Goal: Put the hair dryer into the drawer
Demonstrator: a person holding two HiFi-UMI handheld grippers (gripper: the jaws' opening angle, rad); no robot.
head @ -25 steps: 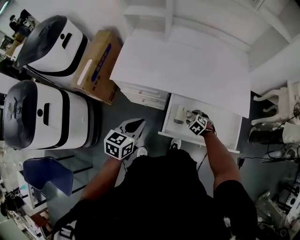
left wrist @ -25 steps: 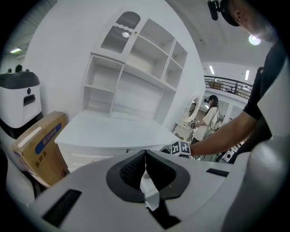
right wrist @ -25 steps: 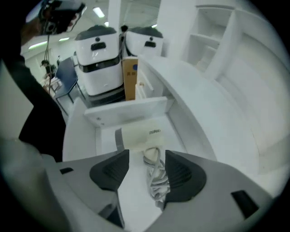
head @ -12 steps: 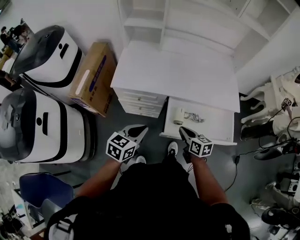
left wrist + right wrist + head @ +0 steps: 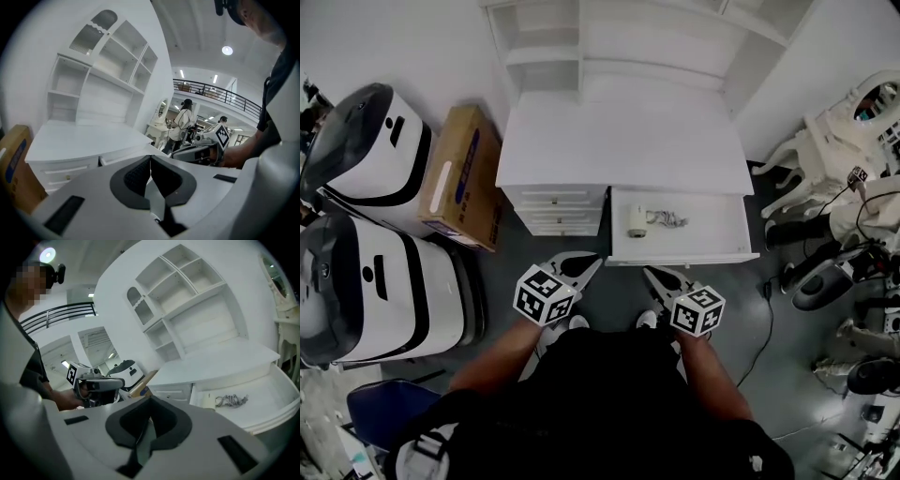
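Both closed, abreast before drawer (image 5: 712,225): left gripper (image 5: 592,267), right gripper (image 5: 650,273).

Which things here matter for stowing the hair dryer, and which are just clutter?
Job: hair dryer, lying in the open drawer; left gripper and right gripper, both shut and empty.
Lying about: cardboard box, white machines, white chair.

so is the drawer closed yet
No, the drawer stands pulled out, with the hair dryer lying in it.
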